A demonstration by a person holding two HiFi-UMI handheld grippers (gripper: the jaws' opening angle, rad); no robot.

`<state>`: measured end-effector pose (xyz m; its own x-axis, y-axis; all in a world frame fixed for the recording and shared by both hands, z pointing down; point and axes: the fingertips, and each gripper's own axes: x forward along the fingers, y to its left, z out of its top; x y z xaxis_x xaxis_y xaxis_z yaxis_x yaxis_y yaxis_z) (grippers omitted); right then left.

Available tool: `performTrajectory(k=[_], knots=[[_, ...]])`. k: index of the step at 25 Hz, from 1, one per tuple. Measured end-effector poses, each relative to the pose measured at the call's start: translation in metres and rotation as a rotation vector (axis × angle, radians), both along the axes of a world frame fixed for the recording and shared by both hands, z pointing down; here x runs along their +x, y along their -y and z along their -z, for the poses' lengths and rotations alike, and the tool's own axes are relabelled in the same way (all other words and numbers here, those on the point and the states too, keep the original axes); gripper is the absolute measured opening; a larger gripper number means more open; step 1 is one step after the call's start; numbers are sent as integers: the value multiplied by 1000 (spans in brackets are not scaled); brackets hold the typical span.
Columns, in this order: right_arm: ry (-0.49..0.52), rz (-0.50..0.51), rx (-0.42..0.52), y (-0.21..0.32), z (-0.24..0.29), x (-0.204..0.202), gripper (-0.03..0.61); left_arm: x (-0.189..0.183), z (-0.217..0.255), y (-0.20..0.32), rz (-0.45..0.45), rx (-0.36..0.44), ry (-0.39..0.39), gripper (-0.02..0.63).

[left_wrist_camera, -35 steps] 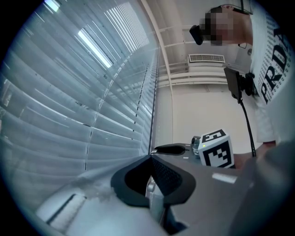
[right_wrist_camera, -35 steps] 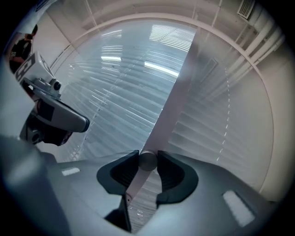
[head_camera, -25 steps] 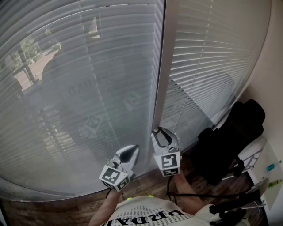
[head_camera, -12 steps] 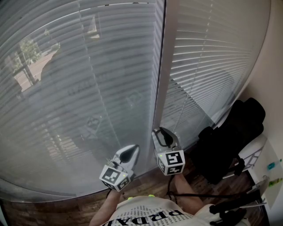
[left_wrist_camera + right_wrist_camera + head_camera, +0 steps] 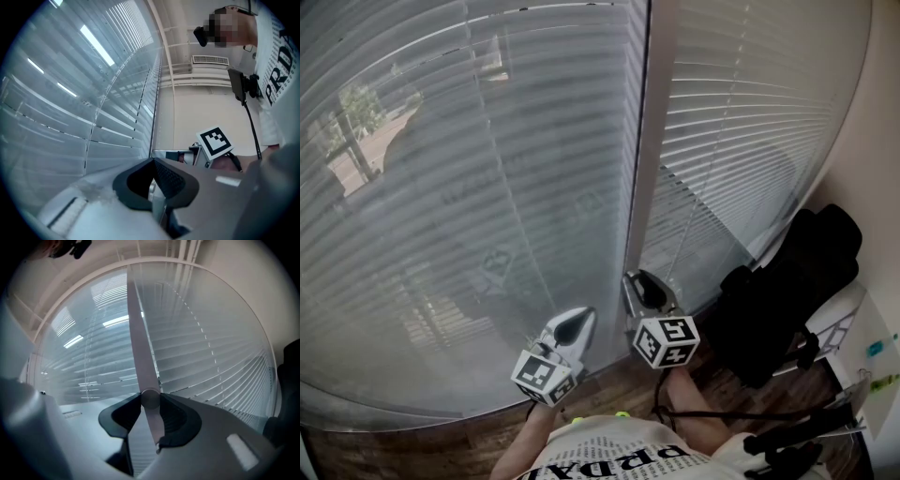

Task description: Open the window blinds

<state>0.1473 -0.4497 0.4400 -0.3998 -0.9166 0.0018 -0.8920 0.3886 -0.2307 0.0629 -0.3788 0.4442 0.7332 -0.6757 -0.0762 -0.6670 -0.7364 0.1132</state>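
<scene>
Two horizontal slat blinds cover the windows, a wide one on the left and a narrower one on the right. A pale upright strip runs between them. My right gripper points level at the foot of that strip. It is shut on the pale tilt wand, which passes upright between its pads. My left gripper hangs level beside it, shut, with nothing between its fingers. It is close to the left blind's lower slats.
A black bag leans on a white piece of furniture at the right, close to my right gripper. Black cables and a stand lie on the wooden floor. A thin cord hangs down the right blind.
My right gripper has rolled on the wand, so its marker cube has swung to the right. The left blind's slats have tilted a little, letting more light through low on the left. The left gripper has kept still.
</scene>
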Motion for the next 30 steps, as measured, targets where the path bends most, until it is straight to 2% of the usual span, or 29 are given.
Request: performTrajectory(k=[9, 11, 19, 22, 26, 30], knots=[[-10, 9, 20, 1, -1, 0, 135, -4, 0, -2, -2, -1, 0, -8], [-73, 21, 30, 0, -1, 0, 135, -6, 0, -3, -3, -1, 0, -8], [-504, 20, 170, -8, 11, -7, 137, -4, 1, -5, -12, 4, -4, -8], [-627, 17, 203, -7, 10, -10, 138, -3, 1, -6, -13, 3, -6, -8], [-712, 12, 215, -3, 7, -12, 137, -3, 2, -6, -18, 5, -8, -8], [-713, 5, 229, -4, 7, -12, 135, -4, 3, -8, -19, 5, -5, -8]])
